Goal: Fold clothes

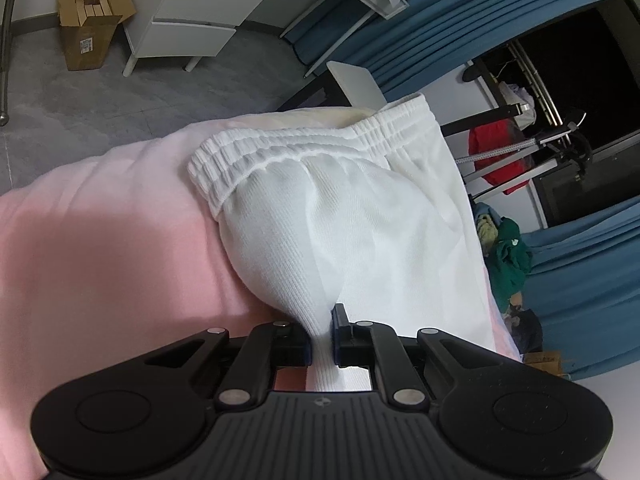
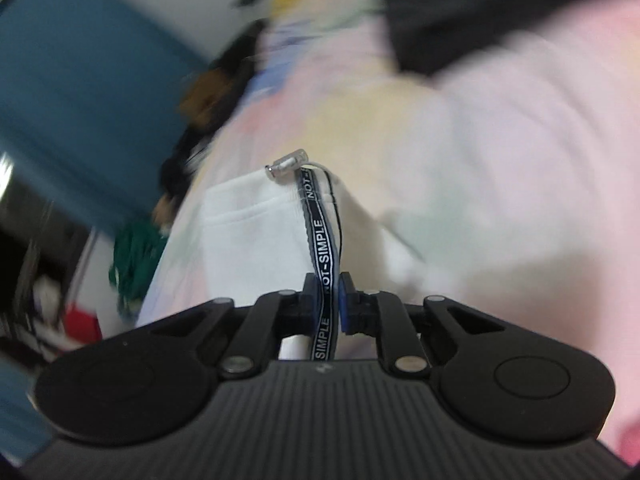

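The left hand-held gripper (image 1: 321, 334) is closed almost fully, its two black jaws with blue pads pinching a bunched fold of the white shorts (image 1: 352, 216). The shorts are a ribbed knit cotton, soft and thick, with a gathered elastic waistband (image 1: 296, 148) running across the far edge in several puckered rows. From the pinch the cloth fans out in a rounded bulge. The shorts lie on a smooth pink bedsheet (image 1: 100, 248) that curves away to the left, above a grey floor with an open cardboard box (image 1: 90, 20) and a white drawer cabinet (image 1: 200, 16).

The right hand-held gripper (image 2: 326, 300) is likewise nearly shut, clamped on a flat black woven drawstring (image 2: 323, 248) printed with white letters reading NOT-SIMPLE. The string runs away from the pads to a small clear, metal-capped tip (image 2: 286, 166). It lies over a white hemmed fabric edge (image 2: 248, 232). Everything beyond is blurred: pale pink bedding, a dark cloth, blue curtain.
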A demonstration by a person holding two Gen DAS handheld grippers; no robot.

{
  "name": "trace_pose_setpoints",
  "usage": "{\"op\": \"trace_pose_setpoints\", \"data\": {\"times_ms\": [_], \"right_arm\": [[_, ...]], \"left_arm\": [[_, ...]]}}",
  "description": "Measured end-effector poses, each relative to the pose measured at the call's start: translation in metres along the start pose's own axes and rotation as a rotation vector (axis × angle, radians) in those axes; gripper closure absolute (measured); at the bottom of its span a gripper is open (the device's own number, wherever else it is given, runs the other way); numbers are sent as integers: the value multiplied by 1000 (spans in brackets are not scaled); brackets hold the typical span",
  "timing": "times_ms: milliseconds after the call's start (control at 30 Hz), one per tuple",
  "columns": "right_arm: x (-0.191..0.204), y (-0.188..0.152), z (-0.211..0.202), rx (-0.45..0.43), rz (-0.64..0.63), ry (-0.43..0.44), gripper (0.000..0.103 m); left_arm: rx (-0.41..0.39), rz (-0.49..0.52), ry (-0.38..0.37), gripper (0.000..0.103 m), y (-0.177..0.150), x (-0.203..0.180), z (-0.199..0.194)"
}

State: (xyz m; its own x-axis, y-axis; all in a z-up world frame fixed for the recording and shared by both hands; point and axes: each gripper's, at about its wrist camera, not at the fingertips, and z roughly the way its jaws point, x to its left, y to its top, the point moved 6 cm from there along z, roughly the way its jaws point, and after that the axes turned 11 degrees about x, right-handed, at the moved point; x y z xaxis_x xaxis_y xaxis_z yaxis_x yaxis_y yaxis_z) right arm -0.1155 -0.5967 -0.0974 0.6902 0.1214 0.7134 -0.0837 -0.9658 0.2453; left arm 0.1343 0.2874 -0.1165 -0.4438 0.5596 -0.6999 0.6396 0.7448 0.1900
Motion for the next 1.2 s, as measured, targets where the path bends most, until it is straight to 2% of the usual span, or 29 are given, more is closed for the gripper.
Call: {"op": "trace_pose_setpoints", "data": {"times_ms": [100,167,333,400,467,500,633,733,800,900,1000,1033,1067,1100,1133,1200], "right_arm": [[-35,-6,-14,29,127,8,90],[-48,-10,-23,41,158,8,89],[-48,-5,-25,78,192,83,83],[-44,-5,-23,89,191,94,72],[-39,-7,-18,111,180,108,40],[-36,-8,-15,122,175,114,35],[-25,-1,-16,77,93,93,33],[-19,5,-12,34,3,-33,34],[-27,8,-8,13,14,-121,34],[-42,10,3,34,79,-123,33],[-49,12,17,70,103,-58,37],[-48,13,19,68,93,-53,46],[-48,13,19,65,79,-52,65],[-47,14,20,63,74,-51,77],[-47,15,20,61,74,-49,96],[-48,14,8,36,87,-43,96]], "left_arm": [[-8,-21,-16,94,-1,2,-6],[-11,-34,-23,94,-1,4,-10],[-9,-41,-16,94,-3,5,-13],[-8,-42,-9,93,-4,6,-13],[-3,-46,-8,93,-4,6,-12],[0,-51,-8,93,-5,7,-11],[12,-60,0,90,-8,8,-8],[15,-58,7,86,-9,7,-6],[13,-54,12,85,-10,7,-5],[10,-59,8,82,-10,5,-1],[15,-74,-5,80,-7,7,4],[16,-81,-7,81,-7,8,6],[15,-79,-9,82,-7,7,7],[13,-76,-10,87,-8,6,7],[11,-73,-12,88,-8,6,8],[-3,-44,-13,95,-9,1,3]]}}
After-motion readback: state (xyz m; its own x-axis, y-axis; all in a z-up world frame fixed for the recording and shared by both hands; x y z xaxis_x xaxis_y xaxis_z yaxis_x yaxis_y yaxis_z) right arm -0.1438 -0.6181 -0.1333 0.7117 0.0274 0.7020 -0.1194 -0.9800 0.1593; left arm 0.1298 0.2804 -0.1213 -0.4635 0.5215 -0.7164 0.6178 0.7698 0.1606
